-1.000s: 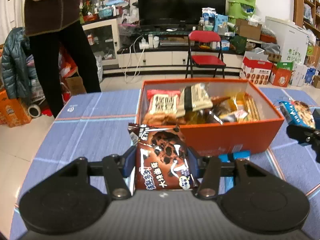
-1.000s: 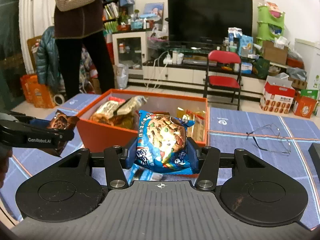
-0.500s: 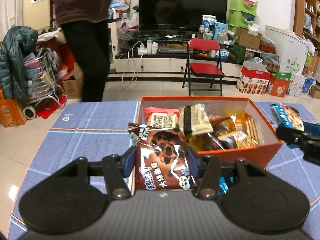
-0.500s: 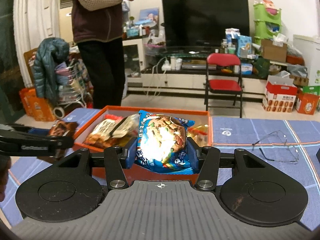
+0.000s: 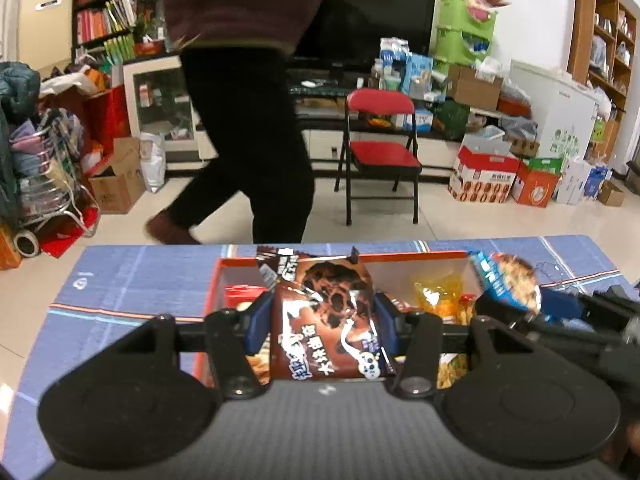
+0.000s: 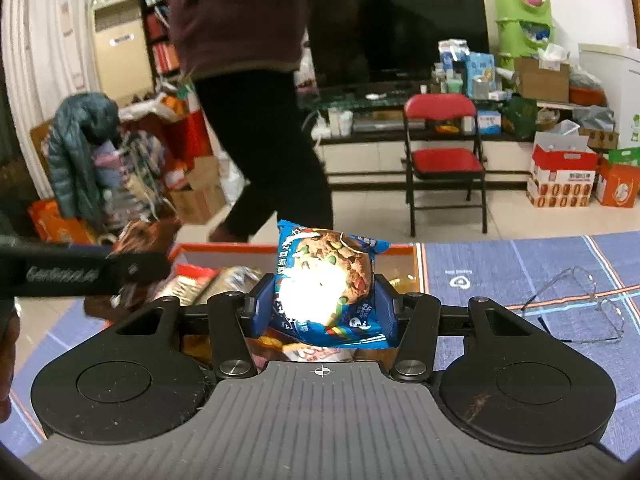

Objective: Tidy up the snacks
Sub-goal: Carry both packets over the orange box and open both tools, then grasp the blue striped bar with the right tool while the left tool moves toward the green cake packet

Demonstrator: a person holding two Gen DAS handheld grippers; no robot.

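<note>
My left gripper (image 5: 322, 322) is shut on a brown chocolate cookie packet (image 5: 326, 316) and holds it above the orange box (image 5: 210, 304), which holds several snack packets. My right gripper (image 6: 322, 308) is shut on a blue cookie packet (image 6: 326, 284) and holds it over the same orange box (image 6: 416, 268). In the left wrist view the blue packet (image 5: 506, 282) and the right gripper show at the right, over the box's right end. In the right wrist view the left gripper's arm (image 6: 80, 274) crosses at the left with the brown packet (image 6: 140, 236) behind it.
The box stands on a blue tablecloth (image 5: 132, 280). A pair of glasses (image 6: 580, 304) lies on the cloth right of the box. A person (image 5: 248, 120) walks across the floor beyond the table. A red folding chair (image 5: 380, 152) stands further back.
Both grippers have risen and moved forward over the orange box, each still holding its packet. The person behind has walked from the left toward the middle.
</note>
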